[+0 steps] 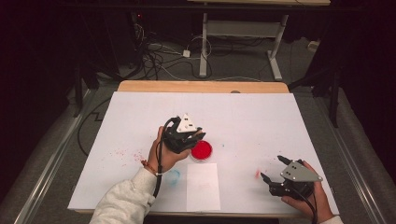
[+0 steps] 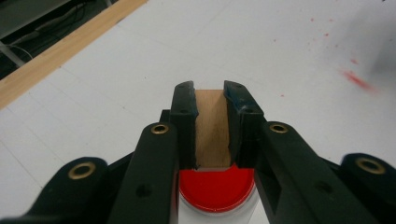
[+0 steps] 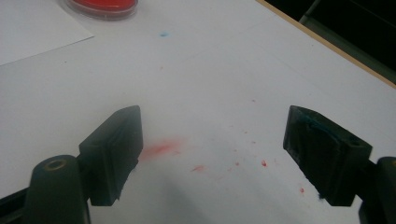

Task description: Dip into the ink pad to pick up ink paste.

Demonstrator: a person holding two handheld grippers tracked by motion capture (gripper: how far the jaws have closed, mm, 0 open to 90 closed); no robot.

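We see the left gripper [image 1: 187, 135] held over the middle of the white tabletop [image 1: 252, 116], just above and to the left of a round red ink pad [image 1: 201, 150]. In the left gripper view its jaws are closed on a small wooden block [image 2: 211, 128], which sits upright between them, directly over the red pad [image 2: 215, 189] below. We cannot tell whether the block touches the pad.

The right gripper [image 1: 280, 175] rests near the tabletop's near right corner, held by the right hand [image 1: 306, 198], its jaws spread wide with nothing between them. In the right gripper view we look between those jaws at a red smear [image 3: 161, 149] and scattered red specks on the white surface.

A white sheet of paper [image 1: 203, 186] lies at the near edge, just nearer than the ink pad, with a faint blue smudge [image 1: 173, 176] to its left.
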